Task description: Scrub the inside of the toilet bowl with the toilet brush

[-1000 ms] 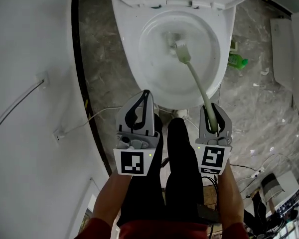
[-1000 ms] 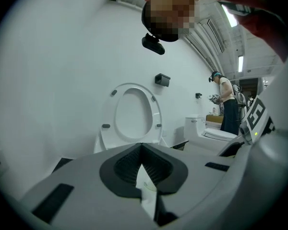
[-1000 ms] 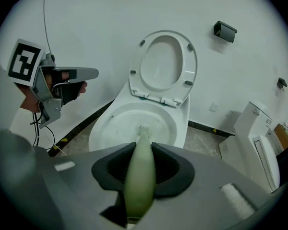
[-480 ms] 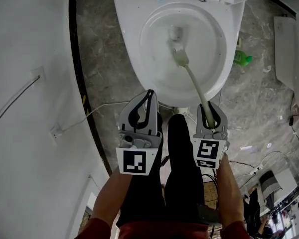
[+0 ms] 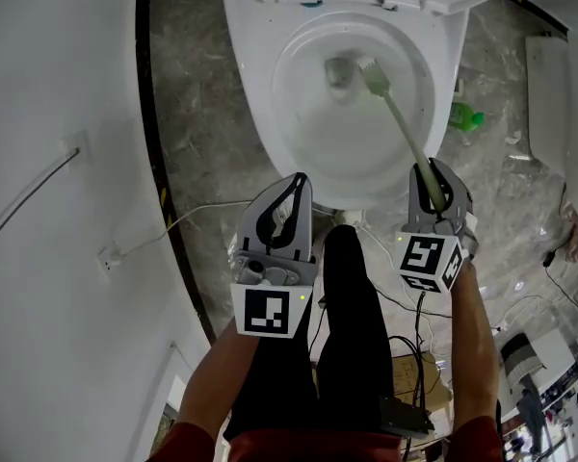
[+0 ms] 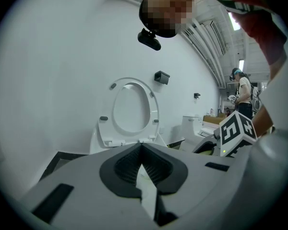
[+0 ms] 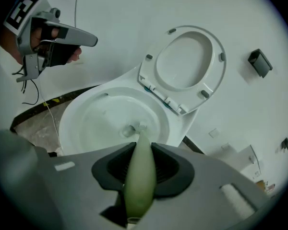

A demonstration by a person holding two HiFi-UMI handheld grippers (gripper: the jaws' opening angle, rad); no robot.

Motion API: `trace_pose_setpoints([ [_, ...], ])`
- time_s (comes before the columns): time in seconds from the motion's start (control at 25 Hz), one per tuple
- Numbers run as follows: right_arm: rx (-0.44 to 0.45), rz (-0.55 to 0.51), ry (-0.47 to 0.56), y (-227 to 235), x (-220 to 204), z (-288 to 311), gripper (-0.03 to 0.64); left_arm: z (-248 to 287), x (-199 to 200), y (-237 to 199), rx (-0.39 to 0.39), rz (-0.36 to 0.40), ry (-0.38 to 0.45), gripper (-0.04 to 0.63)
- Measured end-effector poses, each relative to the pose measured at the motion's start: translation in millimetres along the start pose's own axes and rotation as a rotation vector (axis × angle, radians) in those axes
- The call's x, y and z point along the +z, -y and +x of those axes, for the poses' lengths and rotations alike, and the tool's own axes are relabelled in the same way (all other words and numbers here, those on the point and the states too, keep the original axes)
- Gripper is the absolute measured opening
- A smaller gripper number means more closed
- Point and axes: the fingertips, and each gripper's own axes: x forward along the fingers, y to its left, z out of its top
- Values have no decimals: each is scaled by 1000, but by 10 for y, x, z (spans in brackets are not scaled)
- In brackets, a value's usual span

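The white toilet bowl [image 5: 270,114] fills the top of the head view, its seat and lid [image 7: 189,63] raised. A pale green toilet brush [image 5: 400,123] reaches down into the bowl, its bristle head [image 5: 369,68] just right of the drain hole [image 5: 337,68]. My right gripper [image 5: 433,168] is shut on the brush handle [image 7: 140,169], which runs between the jaws toward the drain [image 7: 128,130]. My left gripper [image 5: 296,181] hovers in front of the bowl, shut with nothing in it. Its closed jaw tips [image 6: 141,146] point at the raised seat [image 6: 132,107].
A green bottle [image 5: 465,116] lies on the marble floor right of the toilet. A white cable [image 5: 197,218] runs from a wall outlet [image 5: 107,258] along the left wall. My black-clad legs [image 5: 342,335] stand between the grippers. Cables and clutter sit lower right. Another person [image 6: 242,97] stands far off.
The brush head has swept from the bowl's middle to its back right, beside the drain. My right gripper moved right and forward with it. The left gripper barely moved.
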Motion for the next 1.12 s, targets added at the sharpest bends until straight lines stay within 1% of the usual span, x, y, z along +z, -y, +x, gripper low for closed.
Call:
trace_pose_setpoints([
  [0.12,-4,-31,7,61,51,56,109,-8,11,23,-2,-2,0,5],
  [0.24,15,-20,-4,-24,-2,49,109,-15,23,58,-5,-3,4,5],
  [0.44,83,75,-41,-365,-163,-80,109,-30,-2,80,-6,-12,-5,5],
  [0.56,116,144,-47,-588,-187,-201,109,-50,-14,88,-4,-13,-9,5],
  [0.72,125,264,-56,-715,-163,-293,109,-90,-35,73,2,-9,-16,5],
  [0.84,147,379,-55,-777,-88,-282,110,-113,-41,44,15,-17,-16,5],
  [1.0,183,563,-62,-865,29,-209,110,-131,-46,23,16,-15,-18,5],
  [1.12,209,745,-75,-859,105,-119,110,-130,-40,-4,16,-15,-16,5],
])
